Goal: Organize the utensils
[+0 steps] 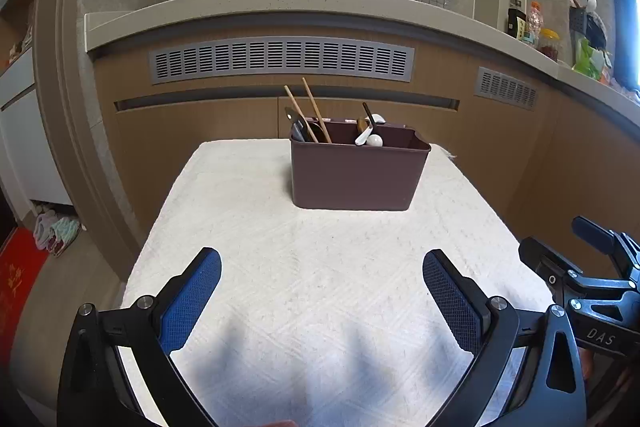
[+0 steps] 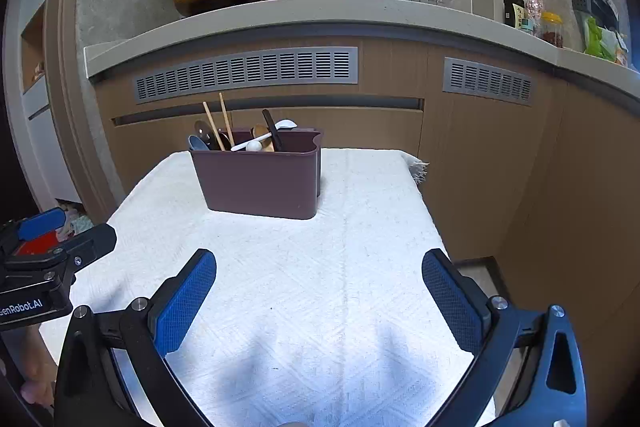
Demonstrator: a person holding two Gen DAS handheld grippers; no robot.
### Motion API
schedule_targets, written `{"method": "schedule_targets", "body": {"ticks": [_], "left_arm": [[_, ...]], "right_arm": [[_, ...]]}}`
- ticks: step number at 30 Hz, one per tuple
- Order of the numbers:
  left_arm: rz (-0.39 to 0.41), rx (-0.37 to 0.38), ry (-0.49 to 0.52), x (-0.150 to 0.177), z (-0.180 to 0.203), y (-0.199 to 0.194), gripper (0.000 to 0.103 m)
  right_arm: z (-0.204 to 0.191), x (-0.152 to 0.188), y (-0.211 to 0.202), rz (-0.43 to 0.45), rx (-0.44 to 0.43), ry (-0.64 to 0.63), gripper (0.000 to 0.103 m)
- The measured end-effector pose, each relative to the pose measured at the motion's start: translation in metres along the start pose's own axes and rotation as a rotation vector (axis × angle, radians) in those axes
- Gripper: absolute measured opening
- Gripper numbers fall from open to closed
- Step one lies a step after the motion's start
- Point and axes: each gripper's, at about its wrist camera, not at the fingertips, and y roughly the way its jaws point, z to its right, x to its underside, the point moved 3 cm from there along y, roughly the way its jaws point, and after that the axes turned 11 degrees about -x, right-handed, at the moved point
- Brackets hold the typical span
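Left gripper (image 1: 322, 285): jaws spread wide, nothing between the blue pads, hovering over the near edge of the cloth-covered table (image 1: 248, 267).
Right gripper (image 2: 319, 285): likewise spread wide and empty, low over the near edge, just beside the left one.
Utensil holder (image 1: 354, 173): brown box standing upright on the cloth toward the far edge of the table, well apart from both tools.
Contents: chopsticks (image 1: 310, 111) lean leftward at the holder's left end; white spoons (image 1: 370, 139) and a dark-handled tool lie toward the middle. No utensil shows loose on the cloth.
Key relation: the holder lies straight ahead of both grippers, its long axis across the table, slightly right of the left gripper's line and left of the right's. Neither hand looks clearly nearer.
Judgement: sorting appears finished or nearly so.
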Motion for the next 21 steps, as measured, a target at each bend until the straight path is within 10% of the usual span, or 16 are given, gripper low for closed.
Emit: {"method": "schedule_targets", "body": {"ticks": [21], "left_arm": [[-0.002,0.007,0.006,0.0006,-0.0007,-0.0003,0.101]], "right_arm": [[-0.0026,-0.0005,-0.0032,0.003,0.007,-0.008,0.103]]}}
